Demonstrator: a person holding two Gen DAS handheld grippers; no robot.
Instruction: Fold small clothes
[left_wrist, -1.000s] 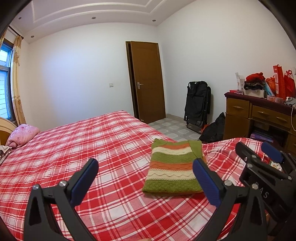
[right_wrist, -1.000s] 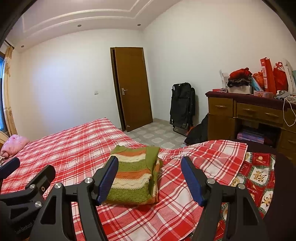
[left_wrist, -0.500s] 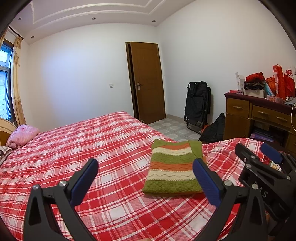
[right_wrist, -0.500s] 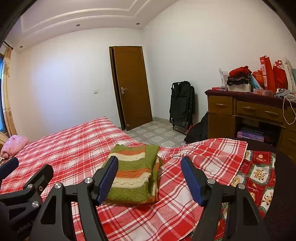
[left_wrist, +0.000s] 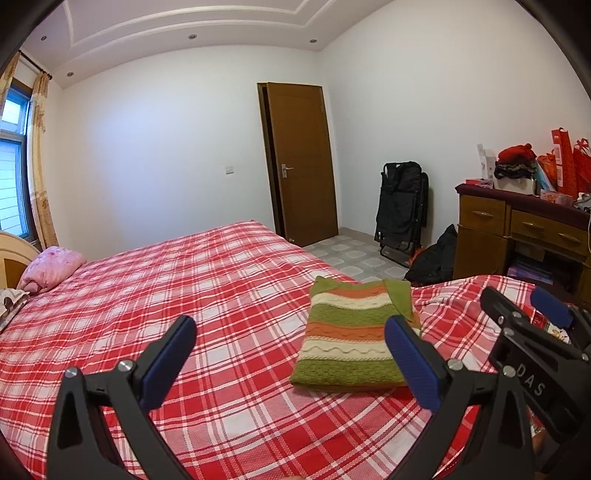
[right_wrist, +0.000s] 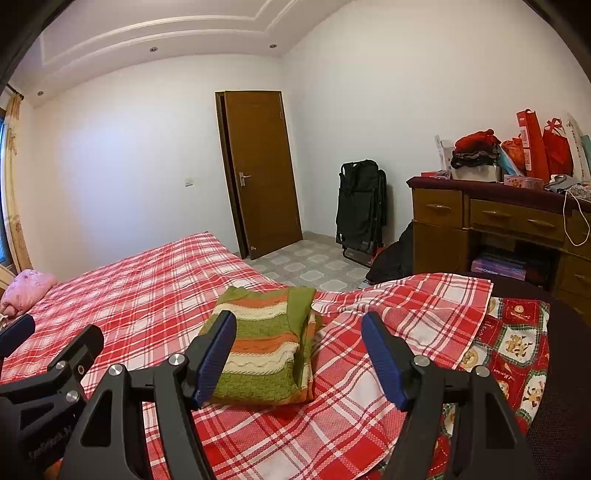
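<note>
**Folded knit on the plaid bed, both grippers empty**

Lying flat on the red-and-white checked bedsheet (left_wrist: 221, 295) is a folded striped sweater (left_wrist: 351, 339), a chunky knit in bands of green, orange and cream with wavy ribbing, squared into a neat rectangle near the bed's right edge. The left gripper (left_wrist: 288, 354) hangs above the sheet just short of the sweater, its jaws spread wide and holding nothing; the fingers are black plastic with blue textured pads (left_wrist: 410, 362). The right gripper (right_wrist: 299, 354) is likewise spread and empty, framing the sweater's right side without touching it. A soft pink pillow (left_wrist: 48, 267) sits at the far left. Beyond the bed stand a brown wooden door (left_wrist: 301, 162) and a wooden dresser (right_wrist: 491, 221).
</note>
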